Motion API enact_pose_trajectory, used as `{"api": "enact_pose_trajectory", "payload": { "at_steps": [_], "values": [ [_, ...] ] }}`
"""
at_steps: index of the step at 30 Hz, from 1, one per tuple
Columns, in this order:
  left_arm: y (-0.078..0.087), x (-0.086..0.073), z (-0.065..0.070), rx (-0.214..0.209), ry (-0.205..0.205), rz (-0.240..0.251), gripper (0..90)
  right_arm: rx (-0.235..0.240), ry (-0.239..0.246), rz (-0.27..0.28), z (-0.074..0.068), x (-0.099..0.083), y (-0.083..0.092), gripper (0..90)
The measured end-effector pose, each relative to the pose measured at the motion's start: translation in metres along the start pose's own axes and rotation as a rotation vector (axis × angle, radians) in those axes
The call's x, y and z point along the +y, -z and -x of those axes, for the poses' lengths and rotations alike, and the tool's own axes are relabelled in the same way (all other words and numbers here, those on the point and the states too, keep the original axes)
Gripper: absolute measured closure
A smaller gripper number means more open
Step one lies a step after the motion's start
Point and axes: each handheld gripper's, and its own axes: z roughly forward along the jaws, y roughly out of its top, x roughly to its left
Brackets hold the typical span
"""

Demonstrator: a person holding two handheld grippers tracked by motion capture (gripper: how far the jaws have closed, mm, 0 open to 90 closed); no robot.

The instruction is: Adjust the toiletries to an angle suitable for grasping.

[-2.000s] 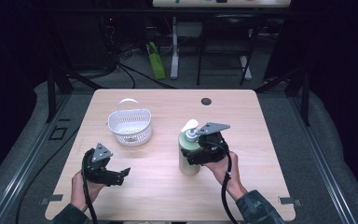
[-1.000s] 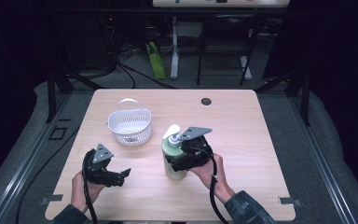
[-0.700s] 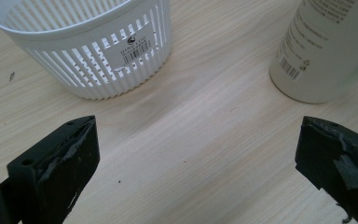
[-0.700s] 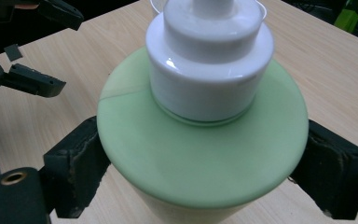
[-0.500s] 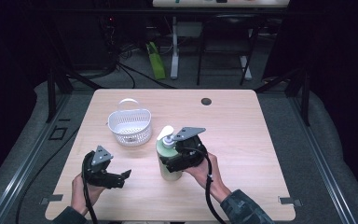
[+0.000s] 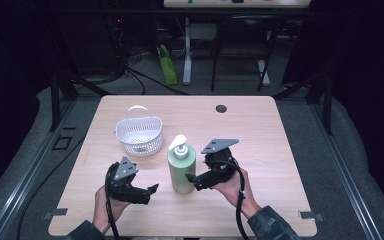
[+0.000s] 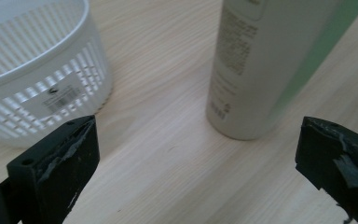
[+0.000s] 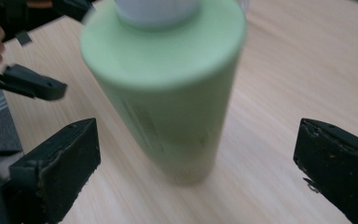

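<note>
- The pale green plastic pump bottle with a white dispenser head (image 6: 182, 170) stands upright on the light wood-grain table (image 6: 280, 130), near its front middle, between the two grippers.
- The right gripper (image 6: 200, 179) sits just beside the bottle on its right. Its fingers (image 8: 56, 172) are spread wide, one on each side of the bottle's body in the right gripper view, with clear table showing between each finger and the bottle; no contact visible.
- The left gripper (image 6: 147, 192) rests low over the table to the bottle's left, near but apart from it. Its fingers (image 7: 58, 163) are also spread wide and hold nothing.
- In the left gripper view, the bottle's base (image 7: 242, 121) lies ahead, toward the right finger, beyond the fingertips.
- The white slotted plastic basket with a hoop handle (image 6: 140, 134) stands behind and to the left of the bottle, apart from it. A barcode sticker is on its ribbed wall (image 7: 58, 95).
- Bottle body: smooth, rounded, with faint printed text on one pale face. Finger pads: black, worn, scuffed at the edges.
- A small dark round spot (image 6: 221, 108) lies on the table's far side.
</note>
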Motion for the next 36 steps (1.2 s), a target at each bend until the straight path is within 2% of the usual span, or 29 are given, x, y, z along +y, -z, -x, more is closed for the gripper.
{"api": "enact_pose_trajectory", "payload": {
  "at_steps": [1,5,6,8,10,11,13,16,17,22,25,30,36],
  "values": [
    [-0.004,0.003,0.005,-0.009,-0.012,0.012,0.0,-0.033,-0.006,-0.038,0.005,-0.011,0.005,0.0],
    [-0.008,0.011,0.010,-0.029,-0.006,0.037,0.0,-0.056,-0.024,-0.066,0.011,-0.023,0.012,0.0],
    [-0.011,0.016,0.011,-0.043,-0.003,0.041,0.0,-0.074,-0.034,-0.081,0.015,-0.033,0.018,0.0],
    [-0.012,0.019,0.012,-0.047,-0.002,0.044,0.0,-0.097,-0.037,-0.104,0.018,-0.040,0.021,0.0],
    [-0.015,0.024,0.012,-0.053,-0.006,0.054,0.0,-0.095,-0.047,-0.124,0.021,-0.045,0.023,0.0],
    [-0.018,0.029,0.014,-0.061,-0.004,0.066,0.0,-0.104,-0.069,-0.170,0.027,-0.058,0.025,0.0],
    [-0.019,0.033,0.017,-0.060,-0.010,0.077,0.0,-0.111,-0.088,-0.202,0.031,-0.068,0.029,0.0],
    [-0.021,0.037,0.019,-0.069,-0.017,0.088,0.0,-0.126,-0.107,-0.234,0.037,-0.082,0.038,0.0],
    [-0.024,0.042,0.020,-0.086,-0.024,0.100,0.0,-0.128,-0.116,-0.240,0.039,-0.085,0.041,0.0],
    [-0.030,0.050,0.024,-0.101,-0.027,0.119,0.0,-0.149,-0.178,-0.250,0.050,-0.094,0.049,0.0],
    [-0.034,0.055,0.027,-0.102,-0.031,0.134,0.0,-0.150,-0.181,-0.262,0.052,-0.098,0.049,0.0],
    [-0.038,0.063,0.028,-0.099,-0.015,0.163,0.0,-0.159,-0.184,-0.264,0.052,-0.101,0.053,0.0],
    [-0.043,0.064,0.029,-0.102,-0.009,0.181,1.0,-0.174,-0.191,-0.271,0.053,-0.103,0.054,0.2]
  ]
}}
